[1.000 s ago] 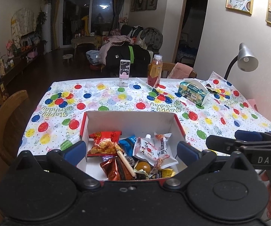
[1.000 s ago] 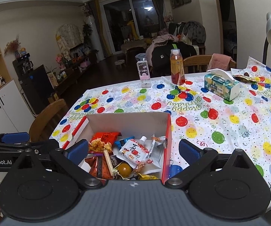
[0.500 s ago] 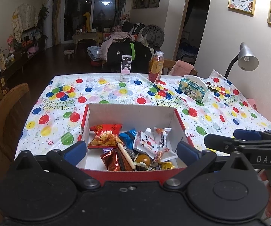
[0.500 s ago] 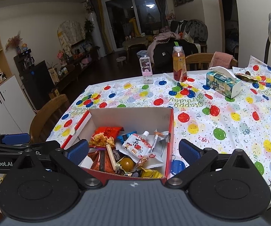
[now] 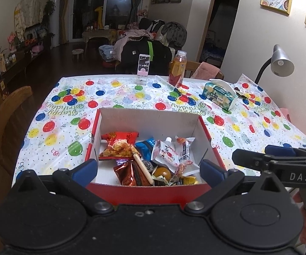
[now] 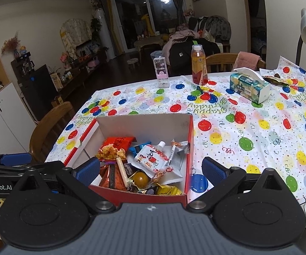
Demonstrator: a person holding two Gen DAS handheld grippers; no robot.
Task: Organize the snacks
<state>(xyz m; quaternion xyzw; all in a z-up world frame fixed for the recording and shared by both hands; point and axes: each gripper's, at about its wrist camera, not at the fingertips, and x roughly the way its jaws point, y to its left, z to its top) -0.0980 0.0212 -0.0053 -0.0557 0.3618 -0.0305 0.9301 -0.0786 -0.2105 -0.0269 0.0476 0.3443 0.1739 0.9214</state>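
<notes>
Directly ahead of both spread, empty tools, left [image 5: 148,167] and right [image 6: 150,170], sits the snack box [image 5: 153,189] at the surface [image 6: 259,127] near edge; open tablecloth lies beyond.

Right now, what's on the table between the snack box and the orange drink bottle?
Only bare balloon tablecloth lies between the snack box and the orange drink bottle; the right wrist view shows it best.

Ahead of the blue-padded left gripper [image 5: 148,166], the box [image 5: 150,191] is red outside, white inside. In it lie a red snack bag [image 5: 120,143], a blue packet [image 5: 146,146] and a white pouch [image 5: 165,153] with red print. Beyond, the white tablecloth [image 5: 119,99] carries red, blue, green and yellow balloons.
</notes>
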